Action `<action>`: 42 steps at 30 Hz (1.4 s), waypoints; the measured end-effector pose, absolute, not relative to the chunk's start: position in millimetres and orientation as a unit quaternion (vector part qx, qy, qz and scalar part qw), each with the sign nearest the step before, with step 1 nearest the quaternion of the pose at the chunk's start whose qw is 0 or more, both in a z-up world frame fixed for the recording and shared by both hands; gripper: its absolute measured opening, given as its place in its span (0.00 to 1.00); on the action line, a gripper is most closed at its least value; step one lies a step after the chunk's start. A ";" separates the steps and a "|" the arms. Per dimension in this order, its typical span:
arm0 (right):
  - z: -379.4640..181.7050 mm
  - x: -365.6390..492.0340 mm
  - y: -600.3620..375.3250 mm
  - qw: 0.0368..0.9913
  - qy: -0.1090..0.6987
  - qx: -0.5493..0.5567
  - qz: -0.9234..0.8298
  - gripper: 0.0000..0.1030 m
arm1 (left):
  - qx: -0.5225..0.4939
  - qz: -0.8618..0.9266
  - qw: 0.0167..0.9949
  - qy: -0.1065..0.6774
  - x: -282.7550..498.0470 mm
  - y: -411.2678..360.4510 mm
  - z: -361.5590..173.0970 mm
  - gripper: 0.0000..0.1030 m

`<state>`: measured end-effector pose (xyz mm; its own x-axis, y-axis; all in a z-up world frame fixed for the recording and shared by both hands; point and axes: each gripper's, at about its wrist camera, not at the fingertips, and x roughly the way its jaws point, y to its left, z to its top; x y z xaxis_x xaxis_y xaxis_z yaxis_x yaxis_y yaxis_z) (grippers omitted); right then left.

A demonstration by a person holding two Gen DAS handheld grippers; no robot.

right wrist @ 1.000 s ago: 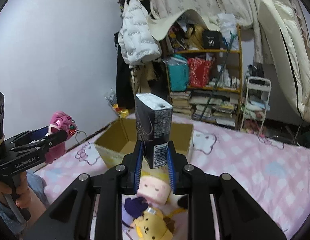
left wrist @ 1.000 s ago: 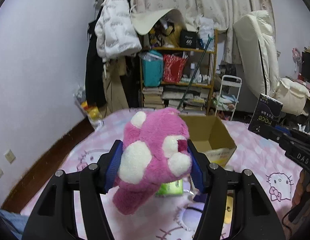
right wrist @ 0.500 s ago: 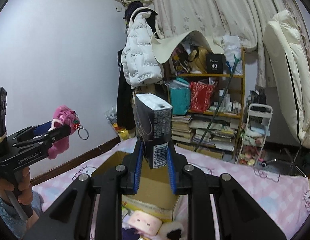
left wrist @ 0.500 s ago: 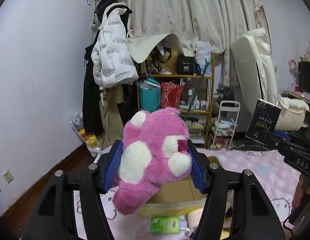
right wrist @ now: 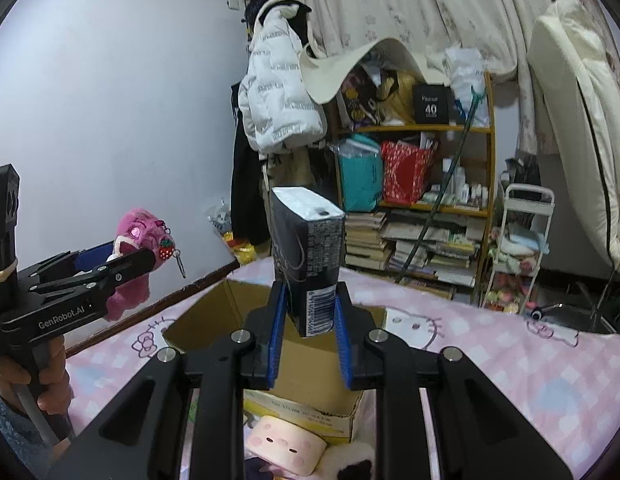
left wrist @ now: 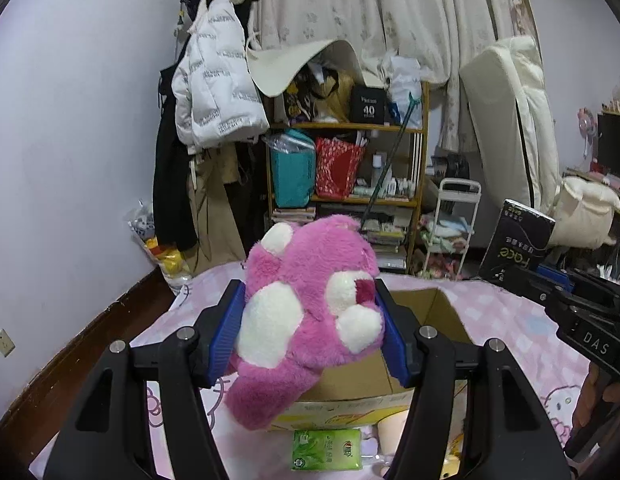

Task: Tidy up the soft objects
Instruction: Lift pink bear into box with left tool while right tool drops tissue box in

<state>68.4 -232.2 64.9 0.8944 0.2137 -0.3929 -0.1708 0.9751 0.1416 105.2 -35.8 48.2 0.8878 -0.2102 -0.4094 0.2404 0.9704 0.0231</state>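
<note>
My left gripper [left wrist: 310, 328] is shut on a pink plush bear [left wrist: 310, 300] and holds it up in front of the open cardboard box [left wrist: 438, 312]. In the right wrist view the bear [right wrist: 139, 240] hangs at the left in that gripper [right wrist: 121, 264]. My right gripper [right wrist: 310, 320] is shut on a black tissue pack [right wrist: 307, 256], held upright above the box [right wrist: 213, 316]. The pack [left wrist: 518, 240] also shows at the right of the left wrist view. A pink square plush [right wrist: 285, 446] lies below the box.
A green tissue pack [left wrist: 326, 454] lies on the pink Hello Kitty bedspread [right wrist: 510, 360] before the box. A cluttered shelf [left wrist: 350, 160], a white jacket [left wrist: 213, 88], a white trolley [right wrist: 522, 248] and an upright mattress [left wrist: 514, 128] stand behind the bed.
Both grippers rose and tilted up, then came back down a little. The box sits lower in both views than a second ago. Both grips are unchanged.
</note>
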 end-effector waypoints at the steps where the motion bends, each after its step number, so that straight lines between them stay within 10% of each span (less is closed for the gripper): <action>1: 60.6 71.1 -232.4 0.971 0.212 0.052 0.099 0.23 | 0.039 -0.117 0.970 0.210 107.3 -37.1 44.2 0.59; 42: -10.7 115.9 -232.4 0.944 0.307 0.057 0.104 0.23 | 0.061 -0.122 0.948 0.289 150.3 -61.3 -21.2 0.61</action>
<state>115.9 -232.4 -10.7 0.7905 0.2309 -0.5673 -0.1615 0.9720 0.1707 150.3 -61.3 -21.2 0.8034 -0.1958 -0.5623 0.2660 0.9629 0.0448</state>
